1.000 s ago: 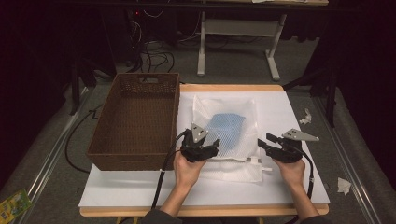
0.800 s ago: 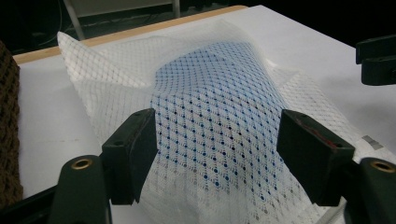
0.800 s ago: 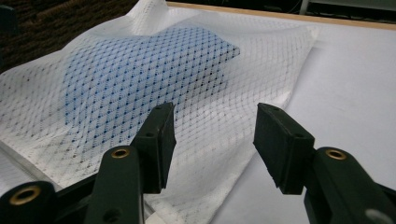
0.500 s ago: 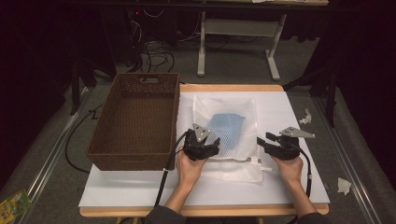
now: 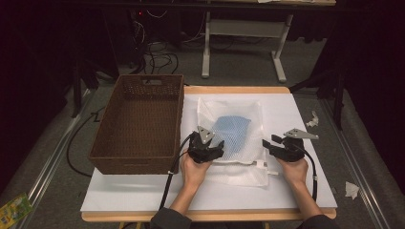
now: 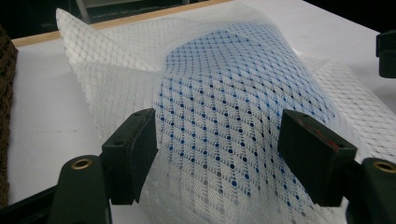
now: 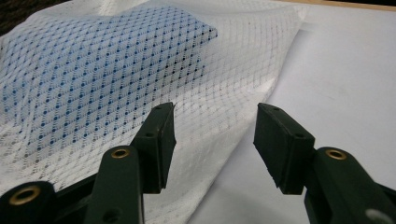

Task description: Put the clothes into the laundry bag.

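Two grippers were at the near edge of a white mesh laundry bag (image 5: 229, 131) lying flat on the white table top (image 5: 296, 114), with a folded blue cloth (image 5: 231, 129) inside it. An empty brown wicker basket (image 5: 141, 119) stood just left of the bag, touching or nearly touching its edge.

Left gripper (image 5: 206, 151): in the left gripper view we saw its jaws spread, straddling a raised hump of mesh (image 6: 219, 140) with the blue cloth under it. Pads sat on either side of the fabric, and we couldn't confirm they pressed on it. We called it spread, not a pinch.

Right gripper (image 5: 282, 149): at the bag's near right corner, jaws spread as well. In the right gripper view (image 7: 212, 140) the left pad was over the mesh edge and the right pad was over bare table. Nothing was gripped.

Our read on the step: lining up for a two-handed pickup of the bag, grasp not yet made. The basket looked like the likely destination, but that is a guess.

The next move needed both jaws to close on mesh. The right gripper needed to shift further onto the bag first, or it would close on air. The left needed to take mesh and cloth together, so the load wouldn't slide around on the lift.
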`<state>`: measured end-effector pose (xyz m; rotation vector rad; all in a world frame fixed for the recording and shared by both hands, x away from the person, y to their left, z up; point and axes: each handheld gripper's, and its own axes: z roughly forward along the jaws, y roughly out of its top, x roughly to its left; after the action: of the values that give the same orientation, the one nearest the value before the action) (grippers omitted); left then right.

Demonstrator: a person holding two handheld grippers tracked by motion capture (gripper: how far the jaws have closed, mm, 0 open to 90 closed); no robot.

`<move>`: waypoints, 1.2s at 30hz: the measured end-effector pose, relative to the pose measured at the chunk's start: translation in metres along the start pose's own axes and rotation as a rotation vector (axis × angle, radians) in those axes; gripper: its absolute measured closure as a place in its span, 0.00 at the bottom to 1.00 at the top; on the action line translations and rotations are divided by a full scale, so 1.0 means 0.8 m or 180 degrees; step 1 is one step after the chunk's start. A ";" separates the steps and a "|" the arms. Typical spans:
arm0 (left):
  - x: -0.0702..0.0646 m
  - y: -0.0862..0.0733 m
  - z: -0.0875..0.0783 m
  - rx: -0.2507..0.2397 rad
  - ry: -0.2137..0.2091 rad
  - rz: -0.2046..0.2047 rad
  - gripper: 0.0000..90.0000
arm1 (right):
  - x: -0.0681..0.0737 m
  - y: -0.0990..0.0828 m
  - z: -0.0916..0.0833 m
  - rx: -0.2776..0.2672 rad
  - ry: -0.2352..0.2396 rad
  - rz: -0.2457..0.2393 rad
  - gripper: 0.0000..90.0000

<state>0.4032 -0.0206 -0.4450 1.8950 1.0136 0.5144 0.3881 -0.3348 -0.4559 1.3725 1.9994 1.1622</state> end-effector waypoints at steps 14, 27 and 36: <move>0.006 -0.010 0.010 -0.0036 0.0007 -0.0025 0.31 | -0.001 -0.004 0.010 -0.0011 -0.0037 0.0044 0.54; 0.008 -0.025 0.016 0.0016 -0.0010 -0.0061 0.30 | -0.002 -0.020 0.014 -0.0021 -0.0031 0.0087 0.52; 0.007 -0.036 0.023 0.0119 0.0037 -0.0034 0.30 | 0.008 -0.023 0.012 -0.0050 -0.0196 -0.0064 0.46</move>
<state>0.4062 -0.0176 -0.4795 1.9207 1.0468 0.5040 0.3828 -0.3282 -0.4762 1.3607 1.9530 1.1111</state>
